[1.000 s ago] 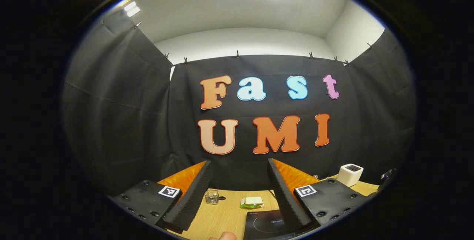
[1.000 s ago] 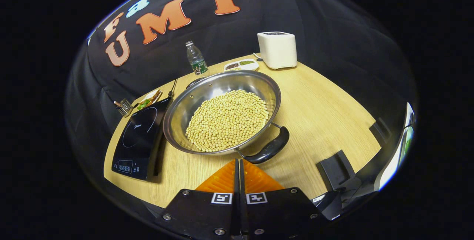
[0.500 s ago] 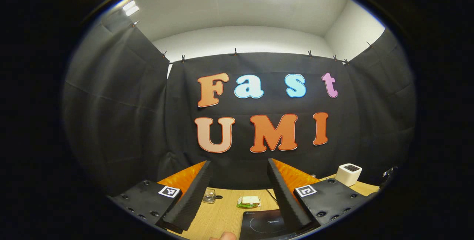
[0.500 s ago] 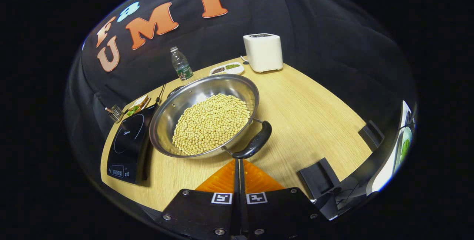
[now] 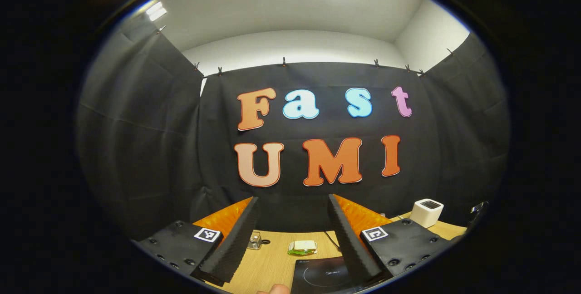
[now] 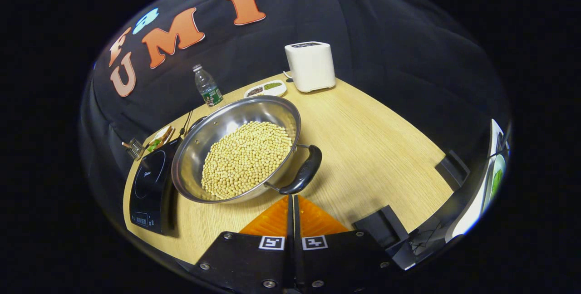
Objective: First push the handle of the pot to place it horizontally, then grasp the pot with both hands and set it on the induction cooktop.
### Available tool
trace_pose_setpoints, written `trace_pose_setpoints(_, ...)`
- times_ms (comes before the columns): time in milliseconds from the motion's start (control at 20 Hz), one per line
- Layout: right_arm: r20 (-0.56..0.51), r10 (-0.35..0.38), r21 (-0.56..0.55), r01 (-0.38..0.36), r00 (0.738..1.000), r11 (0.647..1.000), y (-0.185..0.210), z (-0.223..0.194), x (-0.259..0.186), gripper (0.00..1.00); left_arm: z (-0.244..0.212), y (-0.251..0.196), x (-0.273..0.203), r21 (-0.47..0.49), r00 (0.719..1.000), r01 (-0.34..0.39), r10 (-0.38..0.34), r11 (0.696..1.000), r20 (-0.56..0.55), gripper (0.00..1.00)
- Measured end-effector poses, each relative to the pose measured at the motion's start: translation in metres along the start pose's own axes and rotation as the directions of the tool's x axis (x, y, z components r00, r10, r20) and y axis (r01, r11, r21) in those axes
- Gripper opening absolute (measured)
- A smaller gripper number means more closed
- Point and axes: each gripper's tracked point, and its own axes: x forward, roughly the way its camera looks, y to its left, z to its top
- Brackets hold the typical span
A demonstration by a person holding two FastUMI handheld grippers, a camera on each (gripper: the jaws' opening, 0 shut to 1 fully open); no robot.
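Left gripper (image 5: 290, 228): fingers spread wide, nothing between them; held level above the table's near edge, aimed at the cloth wall.
Right gripper (image 6: 291, 208): fingers pressed together, nothing held; tips just short of the pot handle, contact cannot be told.
Pot (image 6: 227, 135): steel, on the table (image 6: 372, 149), filled with pale beans (image 6: 247, 158); sits just right of the cooktop, its rim overlapping the cooktop's edge in the right gripper view.
Handle (image 6: 303, 175): black loop on the pot's near-right side, angled toward the right gripper; a second handle (image 6: 197, 123) partly hidden at the far rim.
Cooktop (image 6: 147, 185): black, flat, at the table's left; also seen (image 5: 324, 276) under the left gripper's fingers.
Far edge: bottle (image 6: 207, 86), small dish (image 6: 265, 89), white appliance (image 6: 311, 66).
Left of cooktop: sandwich (image 5: 303, 247), small glass (image 5: 255, 240).
Fingertip (image 5: 274, 289): at the bottom edge of the left gripper view.
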Motion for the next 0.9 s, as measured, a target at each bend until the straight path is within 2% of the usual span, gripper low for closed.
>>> trace_pose_setpoints(400, 0.004, -0.027, 0.028, 0.027, 1.0, 0.999, -0.01, 0.015, 0.013, 0.0, -0.008, -0.006, 0.016, 0.004, 1.0, 0.006, -0.006, 1.0, -0.02, 0.99)
trace_pose_setpoints(700, 0.01, -0.058, 0.038, 0.058, 0.998, 0.998, -0.018, 0.027, 0.023, 0.0, 0.003, -0.004, 0.018, 0.03, 1.0, -0.001, 0.001, 1.0, 0.011, 0.98)
trace_pose_setpoints(850, 0.014, -0.076, 0.038, 0.075, 0.997, 0.996, -0.021, 0.035, 0.029, 0.0, 0.006, -0.006, 0.019, 0.016, 1.0, 0.005, -0.005, 1.0, 0.018, 0.96)
trace_pose_setpoints(900, 0.017, -0.082, 0.035, 0.082, 0.996, 0.996, -0.022, 0.037, 0.031, 0.0, 0.006, -0.005, 0.02, 0.01, 1.0, 0.007, -0.007, 1.0, 0.017, 0.98)
